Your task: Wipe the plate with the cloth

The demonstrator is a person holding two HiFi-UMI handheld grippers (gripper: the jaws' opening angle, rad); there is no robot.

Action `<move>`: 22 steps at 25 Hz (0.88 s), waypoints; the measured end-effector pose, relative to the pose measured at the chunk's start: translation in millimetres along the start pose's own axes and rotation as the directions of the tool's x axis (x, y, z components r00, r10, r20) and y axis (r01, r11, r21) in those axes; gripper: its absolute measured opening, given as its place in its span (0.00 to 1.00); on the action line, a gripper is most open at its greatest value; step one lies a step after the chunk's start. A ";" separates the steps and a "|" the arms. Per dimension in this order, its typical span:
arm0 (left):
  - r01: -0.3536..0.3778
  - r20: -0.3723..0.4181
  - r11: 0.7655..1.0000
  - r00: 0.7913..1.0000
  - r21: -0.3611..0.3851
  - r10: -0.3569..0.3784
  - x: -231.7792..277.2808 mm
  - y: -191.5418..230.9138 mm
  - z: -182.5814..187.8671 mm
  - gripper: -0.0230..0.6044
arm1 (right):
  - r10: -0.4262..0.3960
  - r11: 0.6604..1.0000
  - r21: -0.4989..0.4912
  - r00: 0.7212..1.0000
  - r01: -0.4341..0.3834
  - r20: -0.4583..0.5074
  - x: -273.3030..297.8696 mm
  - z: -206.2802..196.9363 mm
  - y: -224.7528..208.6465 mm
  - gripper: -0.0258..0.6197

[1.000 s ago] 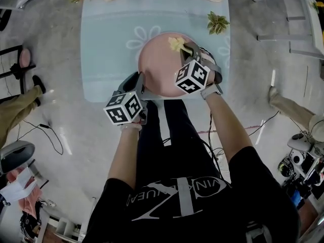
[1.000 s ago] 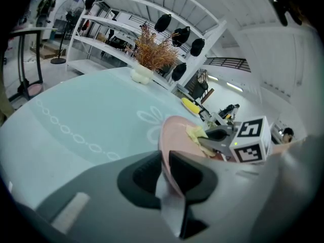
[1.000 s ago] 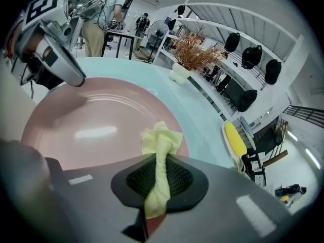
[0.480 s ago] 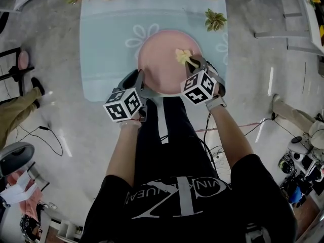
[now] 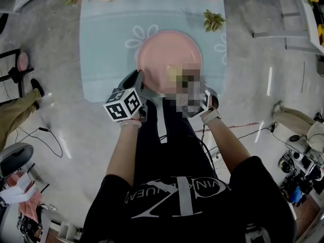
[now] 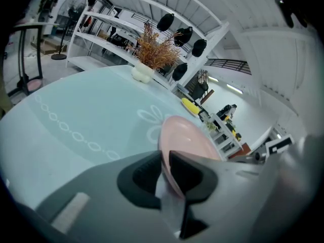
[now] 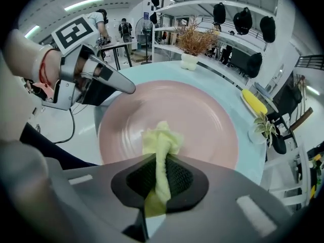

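Left tongs (image 6: 165, 172): clamped on the near rim of the pink plate (image 5: 169, 54).
Right tongs (image 7: 161, 178): pinching the yellow-green cloth (image 7: 161, 138), bunched end lying on the plate's face.
Plate: on the pale blue bench (image 5: 106, 39), by its near edge.

Pale blue tablecloth (image 5: 106, 44) with flower print, small green plant (image 5: 213, 20) (potted), dried bouquet (image 6: 153, 50) at far edge.

Bright, even light; ceiling strips (image 7: 83, 4) glow above the plate (image 7: 202, 115); fisheye corners darken and bend around it.
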State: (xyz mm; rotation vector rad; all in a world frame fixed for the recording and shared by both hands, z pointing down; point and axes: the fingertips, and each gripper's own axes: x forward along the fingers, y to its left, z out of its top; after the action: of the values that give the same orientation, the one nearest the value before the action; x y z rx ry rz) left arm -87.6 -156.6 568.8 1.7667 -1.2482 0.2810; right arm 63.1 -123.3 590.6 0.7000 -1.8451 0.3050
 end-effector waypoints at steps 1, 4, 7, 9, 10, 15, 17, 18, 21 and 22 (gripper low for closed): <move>0.000 0.001 1.000 1.000 -0.003 0.000 0.1 0.0 0.1 0.04 | 0.011 1.000 -0.004 1.000 -0.011 0.002 0.1 2.0 6.1 0.10; -0.001 0.006 1.000 1.000 -0.011 0.001 0.8 0.2 0.4 0.04 | 0.028 0.999 -0.029 1.000 -0.028 0.013 1.5 10.1 22.8 0.09; -0.001 0.010 1.000 1.000 -0.011 0.001 0.3 -0.2 0.6 0.04 | 0.039 0.997 -0.063 0.999 -0.037 0.024 3.0 19.5 37.1 0.09; 0.000 0.012 1.000 1.000 -0.011 0.000 0.2 0.0 0.4 0.04 | 0.053 0.996 -0.078 0.998 -0.051 0.031 4.8 25.6 44.6 0.09; 0.000 0.012 1.000 1.000 -0.012 0.000 0.3 0.1 0.3 0.04 | 0.061 0.995 -0.082 0.998 -0.058 0.034 6.0 28.4 47.4 0.09; 0.000 0.012 1.000 1.000 -0.017 0.000 1.5 0.1 -0.2 0.04 | 0.101 0.992 -0.077 0.993 -0.097 0.055 12.9 44.9 54.7 0.09; 0.001 0.013 1.000 1.000 -0.016 -0.001 2.0 0.5 0.3 0.04 | 0.118 0.992 -0.064 0.990 -0.113 0.074 16.8 55.1 56.1 0.09; 0.001 0.013 1.000 1.000 -0.015 0.000 2.0 0.5 0.6 0.04 | 0.123 0.991 -0.062 0.989 -0.118 0.083 18.8 60.8 56.6 0.10; 0.000 0.012 1.000 1.000 -0.013 0.000 0.9 0.3 1.3 0.04 | 0.127 0.989 -0.083 0.986 -0.119 0.107 24.1 78.4 56.9 0.10; 0.002 0.012 1.000 1.000 -0.014 -0.001 0.6 0.3 1.5 0.04 | 0.127 0.989 -0.091 0.985 -0.117 0.115 25.9 83.9 56.1 0.10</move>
State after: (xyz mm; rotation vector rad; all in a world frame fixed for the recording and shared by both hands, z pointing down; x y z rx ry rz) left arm -88.0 -158.1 568.5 1.7601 -1.2547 0.2604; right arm -40.9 -130.6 589.1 0.5588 -2.0081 0.2678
